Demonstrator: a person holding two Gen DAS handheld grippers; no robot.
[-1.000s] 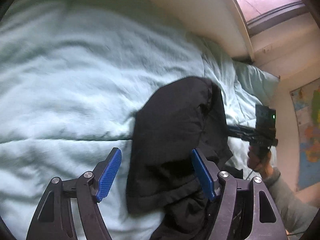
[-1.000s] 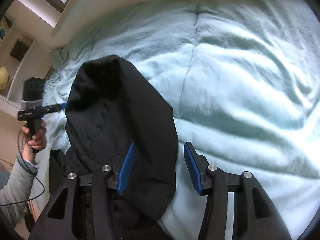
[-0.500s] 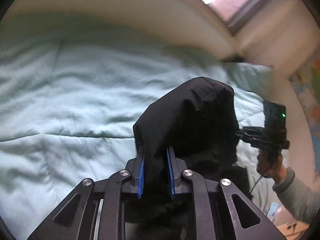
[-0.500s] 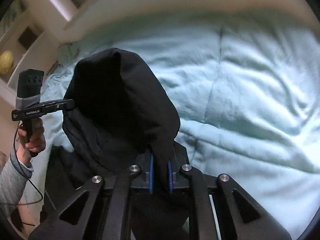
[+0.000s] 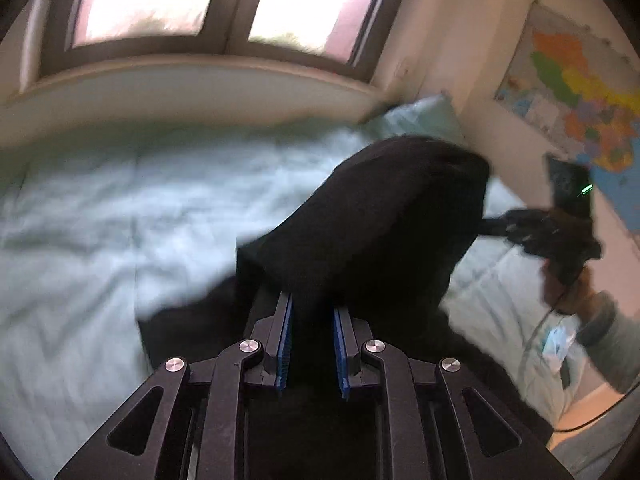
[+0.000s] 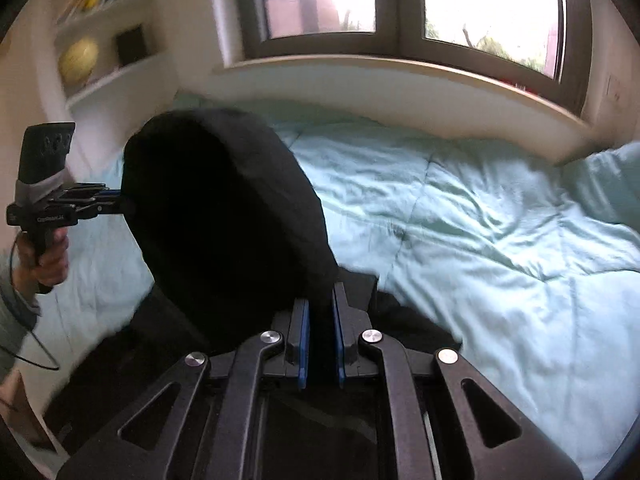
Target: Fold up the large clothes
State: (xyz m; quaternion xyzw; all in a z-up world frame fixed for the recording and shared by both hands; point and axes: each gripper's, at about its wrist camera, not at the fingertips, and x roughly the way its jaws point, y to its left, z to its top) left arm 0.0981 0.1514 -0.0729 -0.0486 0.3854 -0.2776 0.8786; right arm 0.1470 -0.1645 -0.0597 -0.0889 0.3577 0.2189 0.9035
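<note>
Mint-green quilted bedding is covering the bed, which is lying below the window; a pillow is resting at the bed's head, below a coloured wall map; the black garment is hanging lifted above the bed, stretched between both tongs, its lower part trailing onto the bedding; the left tongs are clenching a fold of the black garment; the right tongs are likewise gripping its cloth; a hand is holding the left tool's handle.
</note>
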